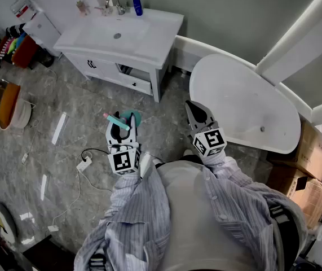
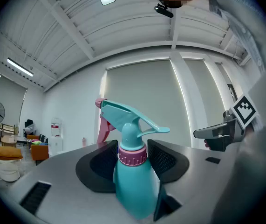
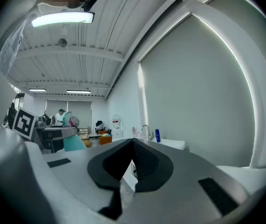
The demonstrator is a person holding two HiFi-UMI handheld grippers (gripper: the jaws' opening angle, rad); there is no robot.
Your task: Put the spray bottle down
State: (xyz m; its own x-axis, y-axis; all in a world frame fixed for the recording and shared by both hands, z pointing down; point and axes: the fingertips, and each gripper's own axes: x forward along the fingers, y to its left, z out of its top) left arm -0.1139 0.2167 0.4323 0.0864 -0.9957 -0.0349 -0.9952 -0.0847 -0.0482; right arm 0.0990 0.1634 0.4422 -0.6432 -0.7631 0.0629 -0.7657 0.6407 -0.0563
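Observation:
A teal spray bottle with a pink collar and pink trigger stands upright between the jaws of my left gripper, held above the grey marble floor. In the left gripper view the black pads press on both sides of the spray bottle just below its collar, so the left gripper is shut on it. My right gripper is held level beside it, to the right, its jaws closed to a point with nothing in them. In the right gripper view the right gripper has its pads touching at the tips, and the spray bottle shows at the left.
A white vanity with a sink, a faucet and a blue bottle stands ahead. A white bathtub lies at the right, with cardboard boxes behind it. A power strip and cable lie on the floor at the left.

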